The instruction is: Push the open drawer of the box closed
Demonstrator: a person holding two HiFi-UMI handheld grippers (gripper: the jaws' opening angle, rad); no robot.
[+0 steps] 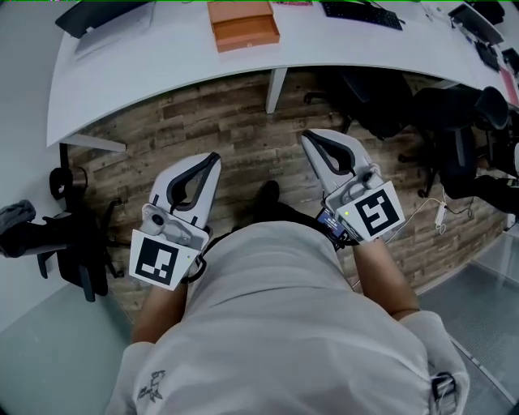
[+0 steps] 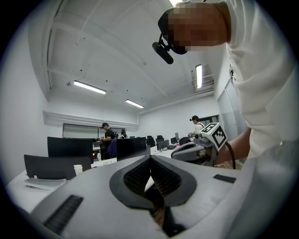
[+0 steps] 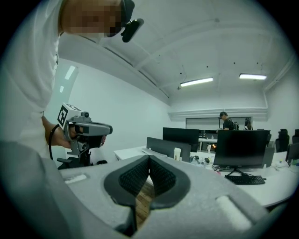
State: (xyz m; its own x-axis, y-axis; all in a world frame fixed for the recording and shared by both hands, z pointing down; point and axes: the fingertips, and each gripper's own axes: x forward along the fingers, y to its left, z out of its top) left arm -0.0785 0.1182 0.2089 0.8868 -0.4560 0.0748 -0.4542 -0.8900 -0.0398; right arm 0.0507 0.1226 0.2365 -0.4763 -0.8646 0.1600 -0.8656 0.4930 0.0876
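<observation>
Left tool (image 1: 212,159) and right tool (image 1: 309,139), both closed and empty, hang well short of the orange box (image 1: 237,10) on the worktop (image 1: 162,73), its drawer (image 1: 247,34) open; it looks light and stiff, best pushed squarely on the drawer front.

table (image 1: 162,73) white, curved | keyboard (image 1: 361,14) black, on its far edge | office chairs (image 1: 381,97) black, under right end | floor (image 1: 203,121) wood plank | paper cup (image 3: 177,153) near dark monitor (image 3: 240,147)
</observation>
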